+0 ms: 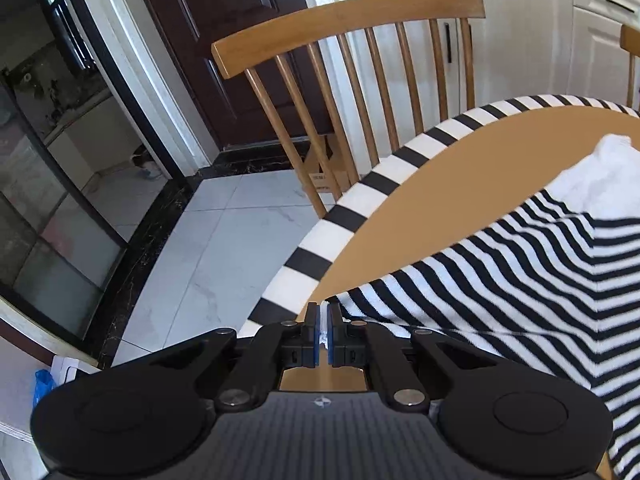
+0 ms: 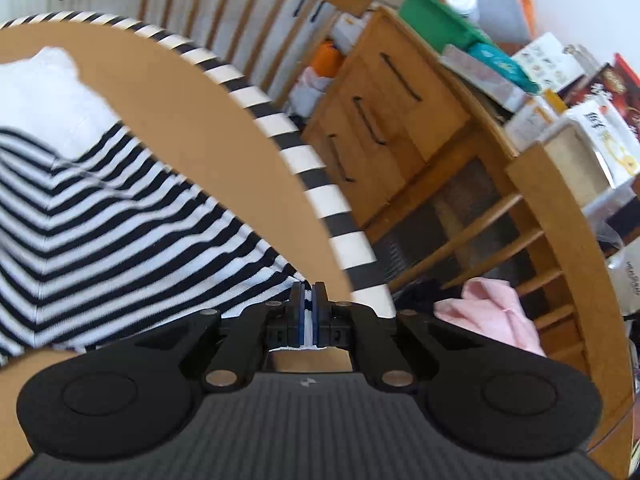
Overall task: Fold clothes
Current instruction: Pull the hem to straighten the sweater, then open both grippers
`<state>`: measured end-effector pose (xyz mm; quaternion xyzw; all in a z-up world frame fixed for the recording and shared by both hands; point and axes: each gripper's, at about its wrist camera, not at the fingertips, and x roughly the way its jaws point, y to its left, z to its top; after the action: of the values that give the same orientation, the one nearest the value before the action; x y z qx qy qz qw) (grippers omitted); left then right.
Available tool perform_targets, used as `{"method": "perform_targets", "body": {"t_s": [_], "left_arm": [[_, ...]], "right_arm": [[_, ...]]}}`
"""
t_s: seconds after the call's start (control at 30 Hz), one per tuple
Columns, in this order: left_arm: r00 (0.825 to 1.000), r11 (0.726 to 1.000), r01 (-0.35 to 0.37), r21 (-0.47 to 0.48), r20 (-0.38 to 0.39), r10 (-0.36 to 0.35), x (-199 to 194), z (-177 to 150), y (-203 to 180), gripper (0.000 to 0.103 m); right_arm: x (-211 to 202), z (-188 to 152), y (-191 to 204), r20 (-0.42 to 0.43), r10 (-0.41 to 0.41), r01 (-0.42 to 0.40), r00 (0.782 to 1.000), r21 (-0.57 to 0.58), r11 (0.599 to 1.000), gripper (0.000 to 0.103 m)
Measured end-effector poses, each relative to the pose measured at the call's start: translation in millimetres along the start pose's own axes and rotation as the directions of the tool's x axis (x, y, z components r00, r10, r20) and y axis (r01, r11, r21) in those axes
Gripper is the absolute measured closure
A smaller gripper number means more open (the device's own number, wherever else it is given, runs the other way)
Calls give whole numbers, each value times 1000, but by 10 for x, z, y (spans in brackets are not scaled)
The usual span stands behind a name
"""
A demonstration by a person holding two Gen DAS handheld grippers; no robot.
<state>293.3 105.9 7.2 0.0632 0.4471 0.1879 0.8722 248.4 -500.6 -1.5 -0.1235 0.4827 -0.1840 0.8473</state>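
Note:
A black-and-white striped garment [image 1: 520, 280] lies on the brown table [image 1: 460, 176] and fills the right of the left wrist view. My left gripper [image 1: 323, 312] is shut on its near left corner. In the right wrist view the same striped garment [image 2: 120, 216] spreads to the left. My right gripper [image 2: 307, 292] is shut on its near right corner. A white cloth [image 1: 604, 176] lies past the garment's far end; it also shows in the right wrist view [image 2: 52, 92].
The table has a black-and-white striped rim [image 1: 352, 208], also seen in the right wrist view [image 2: 316, 176]. A wooden chair [image 1: 352, 92] stands at the far side. A wooden cabinet [image 2: 392, 128] and a chair holding a pink cloth [image 2: 492, 312] stand on the right. Tiled floor [image 1: 208, 256] lies to the left.

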Motion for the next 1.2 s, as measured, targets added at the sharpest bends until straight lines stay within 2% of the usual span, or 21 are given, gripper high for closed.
{"method": "perform_targets", "body": {"t_s": [0.1, 0.23, 0.33, 0.37, 0.4, 0.5, 0.53, 0.57, 0.63, 0.67, 0.7, 0.83, 1.0, 1.2], "left_arm": [[1000, 1000, -16, 8, 10, 16, 67, 72, 13, 99], [1000, 999, -26, 37, -5, 26, 174, 86, -7, 99], [1000, 997, 1, 76, -3, 0, 150, 85, 2, 98], [1000, 997, 21, 76, -6, -20, 120, 84, 40, 96], [999, 997, 37, 73, -8, -36, 85, 87, 87, 94], [995, 996, 60, 59, 73, -64, -134, 174, 211, 92], [990, 995, 80, 60, 109, -86, -203, 227, 214, 88], [981, 991, 117, 67, 147, -126, -258, 306, 169, 87], [963, 981, 177, 85, 189, -190, -308, 484, -32, 82], [956, 975, 200, 96, 199, -216, -308, 573, -167, 80], [951, 970, 215, 109, 203, -234, -287, 647, -311, 79], [944, 957, 251, 147, 182, -276, -125, 804, -823, 77], [947, 942, 271, 198, 118, -297, 100, 779, -1302, 77], [948, 930, 269, 249, 102, -302, 184, 624, -1495, 78]], "right_arm": [[22, 42, -24, 12, -26, 26, 1000, -21, 999, 100], [129, 50, 19, -22, -15, 14, 1000, -60, 998, 100], [110, 35, 10, -41, 40, -42, 998, -48, 998, 93], [83, 32, -12, -47, 53, -55, 997, -42, 998, 84], [27, 39, -46, -39, 56, -58, 998, -42, 997, 73], [-236, 108, -149, 63, 44, -41, 997, -48, 998, 73], [-319, 174, -165, 118, 78, -75, 990, -30, 997, 72], [-371, 260, -174, 160, 142, -143, 977, -5, 990, 70], [-354, 465, -121, 207, 281, -296, 937, 50, 954, 72], [-300, 569, -53, 214, 331, -352, 919, 70, 933, 72], [-217, 663, 53, 209, 351, -373, 913, 77, 925, 72], [54, 885, 468, 192, 374, -389, 907, 49, 920, 74], [237, 980, 761, 157, 411, -422, 898, 49, 905, 76], [109, 841, 1057, 123, 417, -403, 900, -124, 907, 76]]}}
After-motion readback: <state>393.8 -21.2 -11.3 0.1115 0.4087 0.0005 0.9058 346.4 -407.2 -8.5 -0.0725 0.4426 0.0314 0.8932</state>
